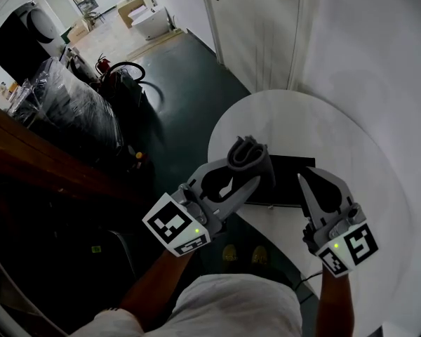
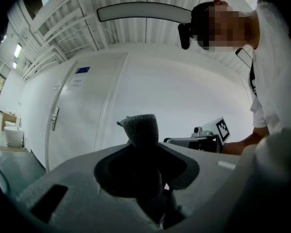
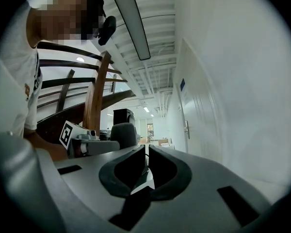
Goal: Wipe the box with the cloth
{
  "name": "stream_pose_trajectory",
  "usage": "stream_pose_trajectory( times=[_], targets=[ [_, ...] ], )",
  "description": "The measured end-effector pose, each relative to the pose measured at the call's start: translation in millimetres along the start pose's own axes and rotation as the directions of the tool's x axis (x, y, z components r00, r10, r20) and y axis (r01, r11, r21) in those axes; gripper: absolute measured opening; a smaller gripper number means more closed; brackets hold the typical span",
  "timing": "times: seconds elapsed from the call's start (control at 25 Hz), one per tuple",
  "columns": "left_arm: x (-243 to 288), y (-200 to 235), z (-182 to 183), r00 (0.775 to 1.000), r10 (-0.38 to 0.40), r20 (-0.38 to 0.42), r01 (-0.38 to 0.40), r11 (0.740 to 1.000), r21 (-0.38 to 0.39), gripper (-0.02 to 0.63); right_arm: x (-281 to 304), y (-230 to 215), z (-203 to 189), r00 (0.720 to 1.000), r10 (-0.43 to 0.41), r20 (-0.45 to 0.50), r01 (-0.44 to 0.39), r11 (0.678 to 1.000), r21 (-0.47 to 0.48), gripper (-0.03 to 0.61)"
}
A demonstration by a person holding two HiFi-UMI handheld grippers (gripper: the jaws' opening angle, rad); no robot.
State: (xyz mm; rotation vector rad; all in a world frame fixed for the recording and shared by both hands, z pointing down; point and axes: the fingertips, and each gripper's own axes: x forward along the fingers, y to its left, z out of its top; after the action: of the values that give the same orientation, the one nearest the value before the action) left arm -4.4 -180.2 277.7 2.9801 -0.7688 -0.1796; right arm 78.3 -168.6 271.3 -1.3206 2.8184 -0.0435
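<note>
Left of centre, your left gripper (image 1: pixel 252 168) has its fingers clamped on the bunched grey cloth (image 1: pixel 247 152), over the left end of the flat black box (image 1: pixel 288 180) on the white desk (image 1: pixel 302 114). To the right, your right gripper (image 1: pixel 307 182) is empty, fingers nearly together. Wiping seems not yet begun, so lower the cloth onto the box.

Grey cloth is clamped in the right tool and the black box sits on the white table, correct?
Not quite. The grey cloth is clamped in the left tool, not the right; the left gripper view shows it between those jaws. The right tool holds nothing, its jaws almost together. The black box does sit on the white table.
</note>
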Motion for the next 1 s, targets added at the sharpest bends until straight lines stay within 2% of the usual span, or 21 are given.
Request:
stream_pose_trajectory(
  times=[0.48, 1.0],
  targets=[
    [-4, -17, 13, 0.998, 0.007, 0.065, -0.011, 0.998, 0.067, 0.124, -8, 17, 14, 0.996, 0.005, 0.088, -0.001, 0.999, -0.052, 0.015],
    [-9, -28, 15, 0.996, 0.006, 0.093, -0.014, 0.996, 0.082, 0.124, -16, 26, 15, 0.993, 0.004, 0.115, 0.005, 0.997, -0.072, 0.012]
  ],
)
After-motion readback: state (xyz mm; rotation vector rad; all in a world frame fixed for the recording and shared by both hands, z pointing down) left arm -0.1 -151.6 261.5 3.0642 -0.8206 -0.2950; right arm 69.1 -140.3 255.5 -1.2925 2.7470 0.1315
